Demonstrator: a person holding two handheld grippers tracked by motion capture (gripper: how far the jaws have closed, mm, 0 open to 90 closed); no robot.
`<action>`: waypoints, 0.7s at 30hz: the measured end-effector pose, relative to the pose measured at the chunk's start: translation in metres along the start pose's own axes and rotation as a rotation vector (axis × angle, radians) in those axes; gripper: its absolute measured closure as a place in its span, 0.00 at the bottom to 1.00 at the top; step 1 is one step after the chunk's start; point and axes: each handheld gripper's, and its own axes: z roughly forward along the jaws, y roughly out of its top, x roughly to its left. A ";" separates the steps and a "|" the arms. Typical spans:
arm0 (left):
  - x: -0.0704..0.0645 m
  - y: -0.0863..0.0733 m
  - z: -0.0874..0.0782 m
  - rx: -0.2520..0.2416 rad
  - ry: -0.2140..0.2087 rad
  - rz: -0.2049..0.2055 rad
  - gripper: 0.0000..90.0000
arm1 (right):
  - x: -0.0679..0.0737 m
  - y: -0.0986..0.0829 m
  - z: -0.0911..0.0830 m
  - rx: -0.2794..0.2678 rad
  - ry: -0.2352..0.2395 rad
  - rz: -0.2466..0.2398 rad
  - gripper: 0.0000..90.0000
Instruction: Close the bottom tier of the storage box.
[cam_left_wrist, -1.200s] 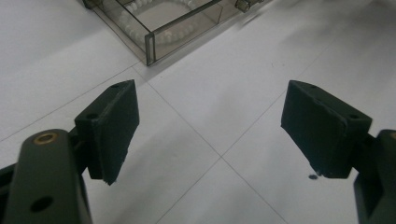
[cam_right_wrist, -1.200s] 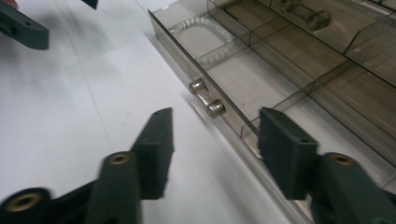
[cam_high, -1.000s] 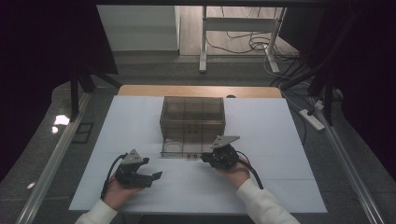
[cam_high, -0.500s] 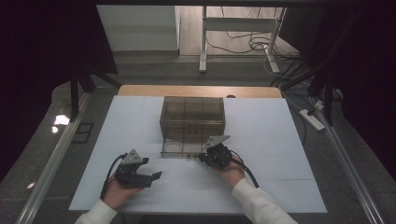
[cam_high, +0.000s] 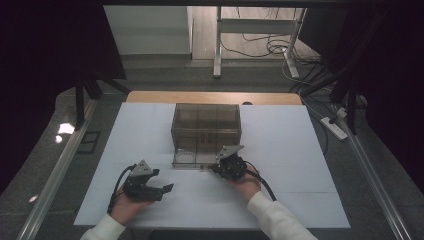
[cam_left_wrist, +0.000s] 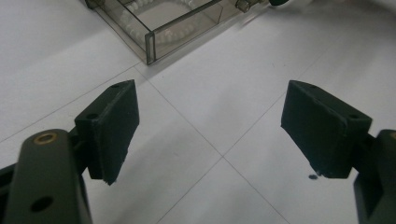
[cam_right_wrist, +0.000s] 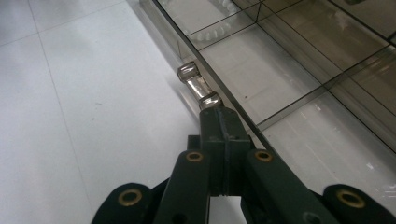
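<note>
A dim room with dark curtains at both sides surrounds a white surface (cam_high: 280, 145) marked by thin seams, with a wooden edge at its far side and cables on the floor beyond. Near the middle of the surface stands a smoky clear plastic box (cam_high: 206, 122) with inner dividers, and its bottom drawer (cam_high: 196, 159) is pulled partway out toward the person. A ring of white beads (cam_left_wrist: 154, 16) lies inside the drawer, at its left end in the high view.

The right gripper (cam_high: 218, 168) sits at the drawer's front edge, held by a hand in a white sleeve. In the right gripper view its jaws are pressed together, and their tips touch the near end of the small clear handle (cam_right_wrist: 198, 85) on the drawer front; the handle's other knob sticks out beyond them. I cannot tell whether anything is pinched between them.

The left gripper (cam_high: 169, 188) is held low over the bare surface, well apart from the box and to its left front. Its jaws are spread wide with nothing between them, and the left gripper view shows the drawer's corner farther off, above the left jaw.
</note>
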 end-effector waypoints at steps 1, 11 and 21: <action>0.000 0.000 0.000 0.003 0.001 0.001 0.22 | 0.000 0.000 0.000 -0.005 -0.002 -0.001 0.99; 0.000 0.000 0.000 0.002 0.001 -0.001 0.22 | -0.002 0.001 0.002 -0.010 -0.013 -0.002 0.99; 0.000 0.000 -0.001 -0.002 0.003 0.001 0.22 | -0.005 0.002 0.003 -0.012 -0.025 0.001 0.99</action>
